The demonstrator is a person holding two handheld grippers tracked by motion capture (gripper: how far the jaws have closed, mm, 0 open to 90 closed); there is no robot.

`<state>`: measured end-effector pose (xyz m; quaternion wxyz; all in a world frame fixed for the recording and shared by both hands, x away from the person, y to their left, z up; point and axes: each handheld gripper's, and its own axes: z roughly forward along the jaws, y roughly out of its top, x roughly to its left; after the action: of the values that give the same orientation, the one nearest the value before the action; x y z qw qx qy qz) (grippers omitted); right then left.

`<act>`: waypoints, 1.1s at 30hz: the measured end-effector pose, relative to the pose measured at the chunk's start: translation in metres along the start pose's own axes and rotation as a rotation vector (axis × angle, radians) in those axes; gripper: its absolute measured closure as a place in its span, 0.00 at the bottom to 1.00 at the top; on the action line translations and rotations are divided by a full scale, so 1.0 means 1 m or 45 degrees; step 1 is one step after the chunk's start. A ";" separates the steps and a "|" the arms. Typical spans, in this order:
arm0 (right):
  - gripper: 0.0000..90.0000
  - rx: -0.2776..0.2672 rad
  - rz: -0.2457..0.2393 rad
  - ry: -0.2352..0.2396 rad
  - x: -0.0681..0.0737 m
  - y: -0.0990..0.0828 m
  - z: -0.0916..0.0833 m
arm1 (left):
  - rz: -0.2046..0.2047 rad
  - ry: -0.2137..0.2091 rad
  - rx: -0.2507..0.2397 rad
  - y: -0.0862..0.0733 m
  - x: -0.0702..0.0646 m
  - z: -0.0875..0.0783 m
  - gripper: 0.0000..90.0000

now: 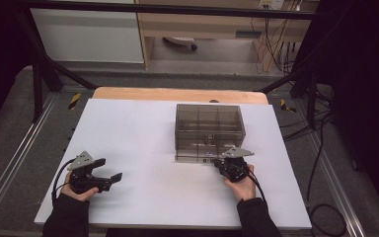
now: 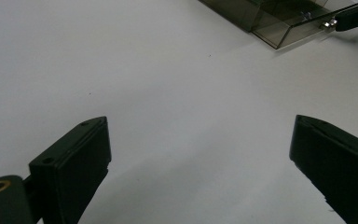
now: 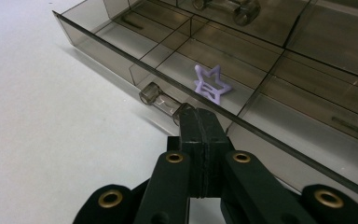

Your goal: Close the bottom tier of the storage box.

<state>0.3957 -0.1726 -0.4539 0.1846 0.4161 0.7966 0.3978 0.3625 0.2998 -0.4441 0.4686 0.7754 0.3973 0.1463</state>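
Black jaws of the right gripper (image 3: 200,122) are seen closest in the right gripper view, pressed flat together with their tips at the right end of the clear cylindrical handle (image 3: 161,99) on the front of a pulled-out drawer (image 3: 121,51); whether the handle end is actually pinched cannot be told, since the jaws hide it. Inside the drawer, a small lilac star-shaped clip (image 3: 209,84) is laid flat in a middle compartment just behind the front wall, close to the jaw tips but apart from them. The drawer belongs to a smoky transparent organiser box (image 1: 208,129) which is set on the white tabletop (image 1: 143,143), right of centre, with its compartments visible through the lid. In the high view the right gripper (image 1: 229,160) is held against the near face of the box (a grey three-cornered plate is carried on top of it). The left gripper (image 1: 109,170) is rested well apart, near the tabletop's left edge, with its jaws spread wide and nothing between them; only bare white surface is seen past them
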 end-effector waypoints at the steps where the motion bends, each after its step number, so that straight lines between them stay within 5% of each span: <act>1: 1.00 0.001 -0.003 -0.002 0.000 0.000 0.000 | 0.000 0.000 0.000 0.000 0.000 0.000 0.05; 33: 1.00 -0.002 0.002 -0.026 -0.005 0.006 0.006 | 0.000 0.000 0.000 0.000 0.000 0.000 0.05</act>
<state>0.4060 -0.1718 -0.4532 0.1929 0.4206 0.7941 0.3941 0.3625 0.2999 -0.4441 0.4684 0.7754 0.3974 0.1464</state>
